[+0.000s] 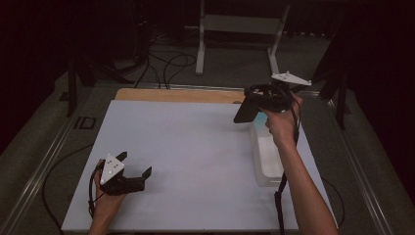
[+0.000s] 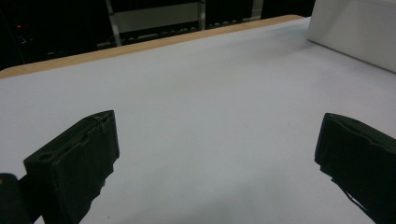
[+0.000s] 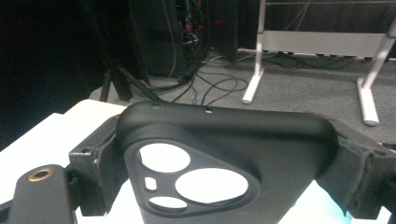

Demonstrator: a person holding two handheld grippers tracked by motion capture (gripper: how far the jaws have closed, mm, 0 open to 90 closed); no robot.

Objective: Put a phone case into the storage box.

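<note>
Nearest the person, the left gripper (image 1: 131, 172) rests low over the white table sheet (image 1: 186, 161) with its jaws spread wide and nothing between them. Farther off, the right gripper (image 1: 258, 99) is raised above the far end of the translucent white plastic bin (image 1: 268, 161) and has its jaws closed on the sides of a matte black soft phone case with a triangular camera cut-out (image 3: 224, 154). In the high view the case's (image 1: 244, 111) long axis slants down and toward the person's left, its free end hanging lowest, clear of the table; the right gripper view shows the camera end pinched across its width. The likely trouble is slip: the case looks flexible, so a squeeze across its thin walls could let it buckle, twist or drop beside the bin.
</note>
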